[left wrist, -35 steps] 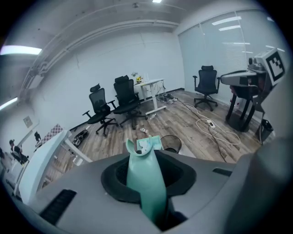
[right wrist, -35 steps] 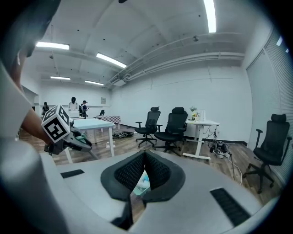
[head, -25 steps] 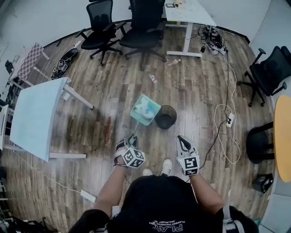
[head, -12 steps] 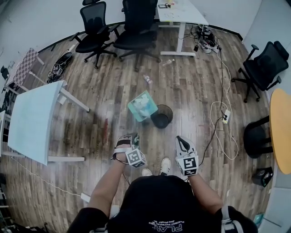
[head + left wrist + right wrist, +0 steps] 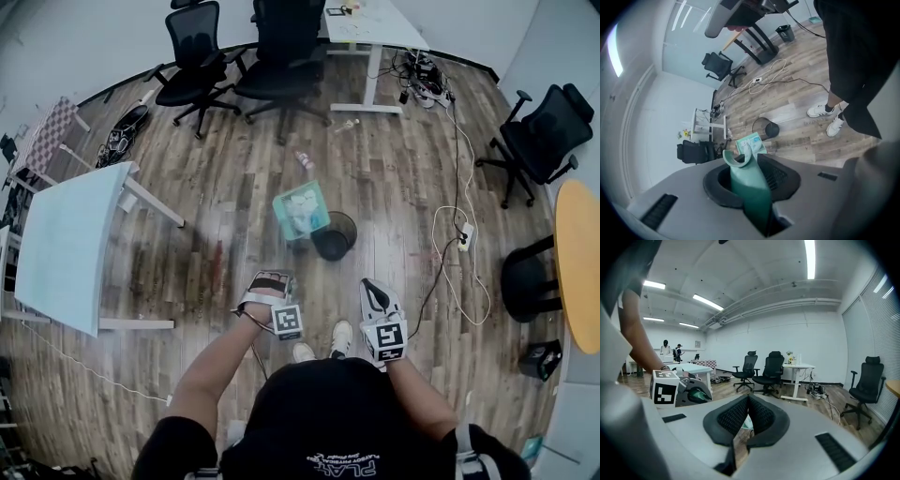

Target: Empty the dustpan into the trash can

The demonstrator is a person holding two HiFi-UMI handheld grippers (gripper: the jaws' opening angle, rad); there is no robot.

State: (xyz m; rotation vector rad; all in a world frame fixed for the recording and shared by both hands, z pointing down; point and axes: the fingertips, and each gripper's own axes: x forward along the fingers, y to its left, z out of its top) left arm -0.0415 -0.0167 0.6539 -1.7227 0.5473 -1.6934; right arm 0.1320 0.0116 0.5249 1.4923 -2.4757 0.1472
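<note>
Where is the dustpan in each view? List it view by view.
Head view: dustpan at centre, just left of the trash can.
Left gripper view: bottom centre, handle between the fingers.
Right gripper view: only its green handle, left of centre.
Shared landmark: black chairs.

The wood-plank floor (image 5: pixel 394 187) carries a black mesh trash can (image 5: pixel 335 236), office chairs (image 5: pixel 192 56), a white power strip (image 5: pixel 466 238) and a small bottle (image 5: pixel 304 159).

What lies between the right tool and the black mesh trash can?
Only bare wooden floor between right tool and black mesh trash can, shown in head view.
</note>
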